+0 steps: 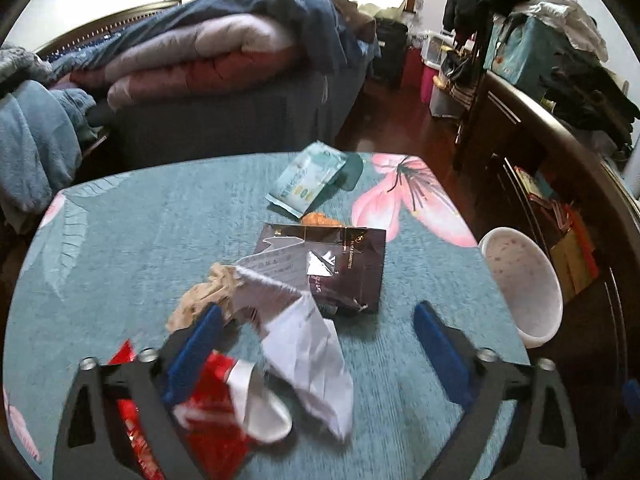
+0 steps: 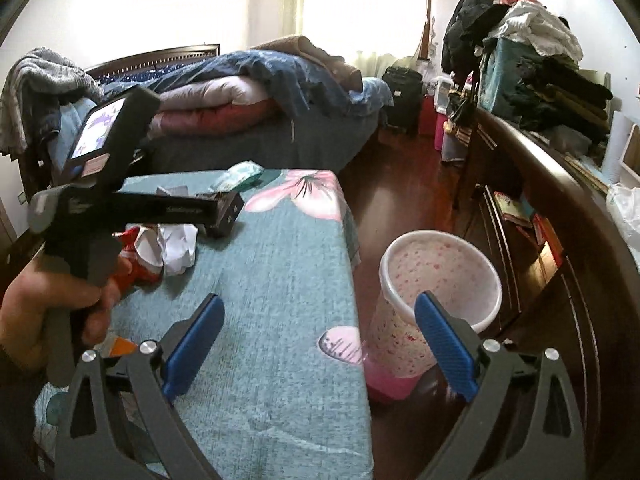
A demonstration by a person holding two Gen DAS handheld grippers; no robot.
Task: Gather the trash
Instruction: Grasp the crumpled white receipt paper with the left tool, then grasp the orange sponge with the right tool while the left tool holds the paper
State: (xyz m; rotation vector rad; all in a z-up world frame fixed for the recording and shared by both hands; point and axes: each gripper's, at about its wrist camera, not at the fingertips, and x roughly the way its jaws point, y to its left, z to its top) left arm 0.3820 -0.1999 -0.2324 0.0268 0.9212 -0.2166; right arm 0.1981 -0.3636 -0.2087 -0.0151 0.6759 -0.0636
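Trash lies in a heap on the teal flowered table (image 1: 120,240): crumpled white paper (image 1: 308,356), a red wrapper (image 1: 212,412), a beige wad (image 1: 208,292), a dark foil packet (image 1: 340,268) and a teal wipes pack (image 1: 308,178). My left gripper (image 1: 318,356) hangs open over the heap. The white paper is between its blue fingers (image 1: 196,352), and neither pad presses on it. My right gripper (image 2: 320,344) is open and empty above the table's right edge. A white bin with pink speckles (image 2: 440,276) stands on the floor just beyond it.
A person's hand (image 2: 52,300) grips the left tool's handle at the left of the right wrist view. A bed with piled quilts (image 1: 208,52) stands behind the table. A dark wooden dresser (image 2: 540,208) loaded with clothes runs along the right.
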